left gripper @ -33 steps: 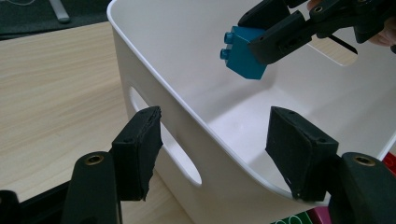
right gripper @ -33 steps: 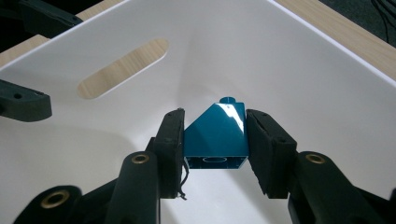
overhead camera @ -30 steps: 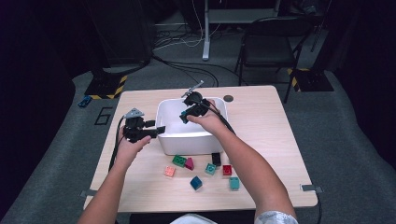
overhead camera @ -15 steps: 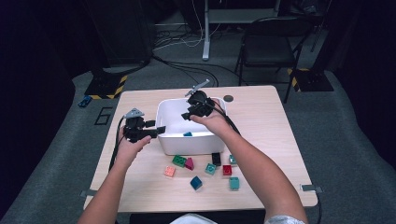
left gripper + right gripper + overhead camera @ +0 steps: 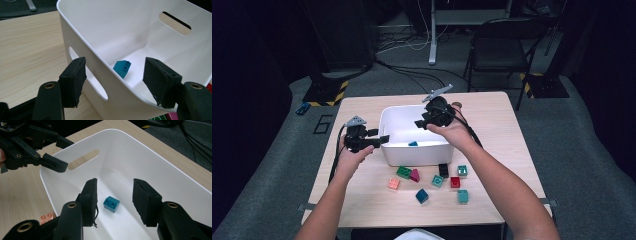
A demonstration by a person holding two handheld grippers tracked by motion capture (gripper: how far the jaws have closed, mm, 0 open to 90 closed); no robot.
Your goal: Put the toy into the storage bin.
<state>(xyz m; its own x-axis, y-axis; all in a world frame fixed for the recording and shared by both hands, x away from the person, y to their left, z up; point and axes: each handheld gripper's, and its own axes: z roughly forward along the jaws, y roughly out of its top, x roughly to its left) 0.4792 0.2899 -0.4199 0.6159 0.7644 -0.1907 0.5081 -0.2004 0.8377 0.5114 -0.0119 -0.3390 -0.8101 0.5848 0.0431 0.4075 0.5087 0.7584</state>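
Since a second ago the right tool (image 5: pixel 422 123) has lifted clear of the bin (image 5: pixel 398 119), jaws just opening, and a blue brick (image 5: pixel 413 143) now lies on the bin floor. Nothing sits between those jaws; they stand partly apart above the brick (image 5: pixel 111 204). That brick looks light, stiff and smooth, a small studded plastic block, best pinched across its two flat sides. More bricks (image 5: pixel 438 181) wait on the worktop (image 5: pixel 497 130) just in front of the bin, near one another. At the bin's left end the left tool (image 5: pixel 115 82) straddles the wall, one jaw outside, one inside, pads (image 5: pixel 74 80) off the plastic, so it grips nothing.
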